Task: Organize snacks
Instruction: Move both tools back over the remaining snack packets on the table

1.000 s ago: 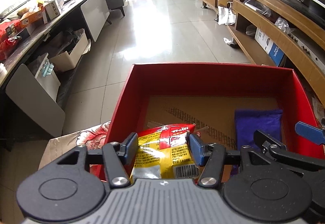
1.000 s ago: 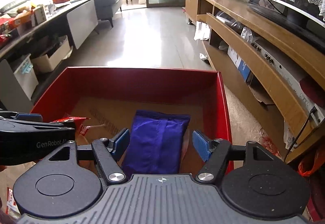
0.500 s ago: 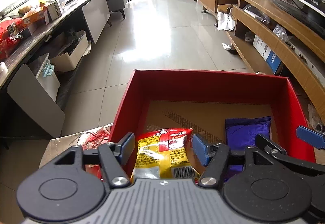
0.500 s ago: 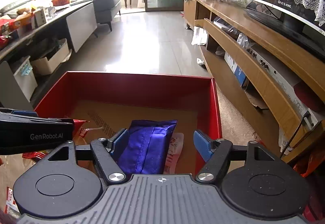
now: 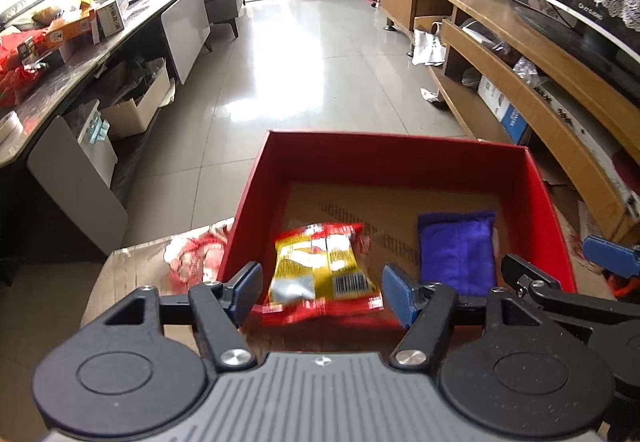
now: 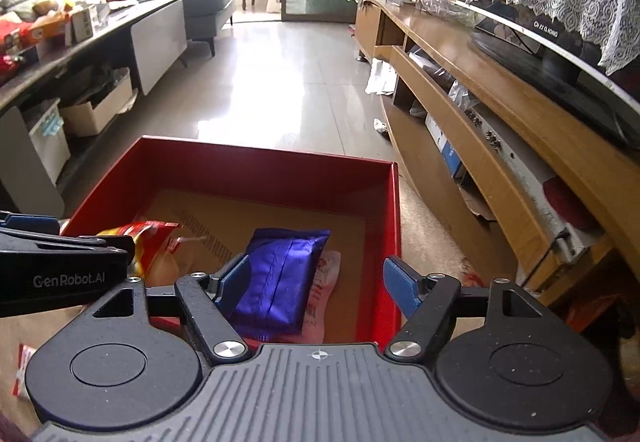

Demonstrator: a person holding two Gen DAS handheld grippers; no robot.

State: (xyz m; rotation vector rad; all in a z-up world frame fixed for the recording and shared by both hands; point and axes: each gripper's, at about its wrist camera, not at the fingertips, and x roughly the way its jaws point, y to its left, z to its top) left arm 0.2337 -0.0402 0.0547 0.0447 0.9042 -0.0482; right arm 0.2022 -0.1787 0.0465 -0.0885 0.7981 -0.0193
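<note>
Snacks both lie in the red box (image 5: pixel 384 161), below my parted, empty jaws: yellow packet (image 5: pixel 320 266) under my left gripper (image 5: pixel 322 294), purple packet (image 6: pixel 280 274) lengthwise under my right gripper (image 6: pixel 316 290).

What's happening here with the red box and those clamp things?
A person holds two grippers over a red box and is sorting snacks into it. The left gripper has just been opening, and the yellow-red packet lies loose between its fingers. The right gripper, also opening, has released the purple packet.
</note>
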